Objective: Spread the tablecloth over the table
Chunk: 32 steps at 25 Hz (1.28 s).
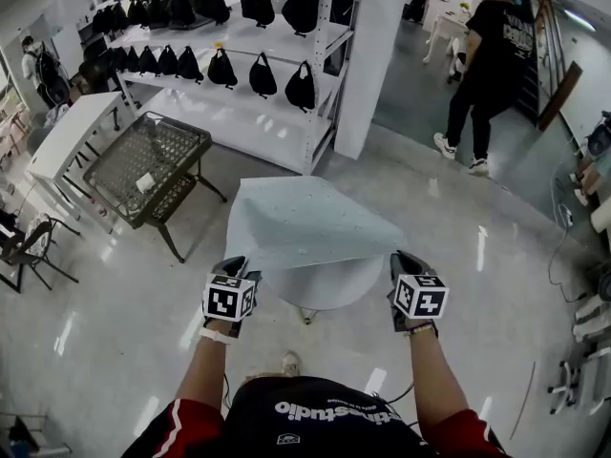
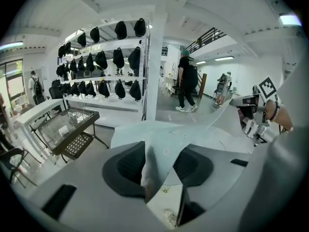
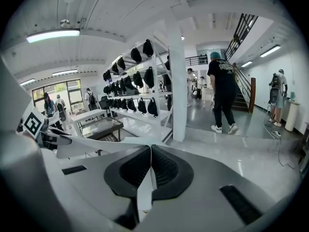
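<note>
**Tablecloth partly over the round table, its near edge up at the grippers**

The tablecloth (image 1: 305, 222) spreads ahead of both grippers, draped over most of the small round table (image 1: 329, 292). The right gripper (image 1: 402, 260) pinches one near corner tight. The left gripper (image 1: 234, 264) stands wide, the other corner loose between its jaws. The cloth looks nearly laid; releasing the right corner and smoothing remain. Beyond the left gripper, a wire basket stand (image 1: 203, 144) holds a white tag (image 1: 145, 183). Past it, shelves (image 1: 239, 113) carry black bags (image 1: 263, 74).
</note>
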Motion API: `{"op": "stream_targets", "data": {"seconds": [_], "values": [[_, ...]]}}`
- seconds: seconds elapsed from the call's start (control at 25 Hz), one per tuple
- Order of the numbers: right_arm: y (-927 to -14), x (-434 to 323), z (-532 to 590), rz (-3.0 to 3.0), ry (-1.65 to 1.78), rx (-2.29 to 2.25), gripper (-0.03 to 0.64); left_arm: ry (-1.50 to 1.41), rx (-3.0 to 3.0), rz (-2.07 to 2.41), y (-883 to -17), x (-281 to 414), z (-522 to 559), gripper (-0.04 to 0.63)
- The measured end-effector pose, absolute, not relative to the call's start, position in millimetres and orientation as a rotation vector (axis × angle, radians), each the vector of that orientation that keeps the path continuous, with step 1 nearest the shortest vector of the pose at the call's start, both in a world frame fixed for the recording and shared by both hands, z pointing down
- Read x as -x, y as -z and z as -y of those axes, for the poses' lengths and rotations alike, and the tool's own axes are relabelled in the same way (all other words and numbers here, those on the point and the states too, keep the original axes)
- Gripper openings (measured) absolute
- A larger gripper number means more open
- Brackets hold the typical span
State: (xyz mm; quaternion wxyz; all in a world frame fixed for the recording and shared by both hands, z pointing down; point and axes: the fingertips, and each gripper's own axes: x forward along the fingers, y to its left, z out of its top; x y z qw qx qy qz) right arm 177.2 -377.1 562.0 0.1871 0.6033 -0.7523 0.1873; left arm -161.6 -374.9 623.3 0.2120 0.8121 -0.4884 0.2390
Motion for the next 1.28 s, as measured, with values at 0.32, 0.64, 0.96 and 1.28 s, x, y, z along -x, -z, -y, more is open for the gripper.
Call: {"op": "stream_targets", "data": {"seconds": [0.32, 0.64, 0.96, 1.28], "values": [[-579, -173, 354, 2.154, -0.583, -1.635, 0.032, -0.595, -2.142, 1.392, -629, 175, 331, 0.170], [-599, -168, 329, 2.182, -0.689, -1.648, 0.032, -0.463, -2.111, 1.458, -614, 181, 304, 0.148], [-629, -153, 310, 2.161, -0.731, -1.576, 0.044, -0.365, -2.098, 1.472, -606, 184, 276, 0.130], [-666, -150, 296, 2.070, -0.740, -1.500, 0.072, -0.365, -2.085, 1.463, -609, 186, 253, 0.129]]}}
